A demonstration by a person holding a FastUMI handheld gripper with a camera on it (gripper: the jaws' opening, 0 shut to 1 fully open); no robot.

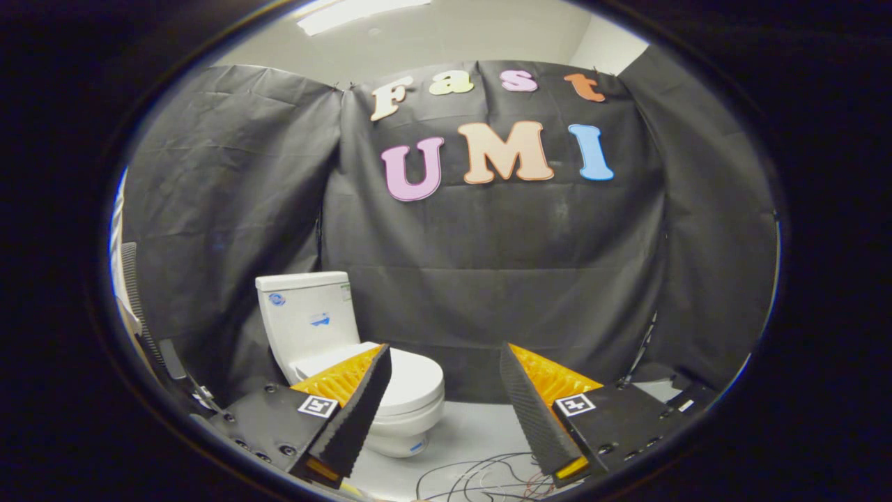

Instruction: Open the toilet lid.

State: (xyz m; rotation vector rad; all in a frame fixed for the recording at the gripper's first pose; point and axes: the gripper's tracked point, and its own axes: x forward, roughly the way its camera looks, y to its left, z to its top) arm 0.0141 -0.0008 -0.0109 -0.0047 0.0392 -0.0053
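Note:
A white toilet (327, 328) stands on the floor against the black cloth wall, well beyond the fingers and off to their left. Its lid (411, 380) lies flat and closed over the bowl, partly hidden behind my left finger (359, 411). The tank (306, 317) rises behind the lid. My gripper (446, 355) is open, its two orange-and-black fingers spread wide with nothing between them. The right finger (533, 411) points at the cloth wall to the right of the toilet.
Loose cables (481, 477) lie on the pale floor (474, 425) just below and ahead of the fingers. A dark stand or chair part (150, 335) sits at the far left beside the toilet. Black cloth walls enclose the booth on three sides.

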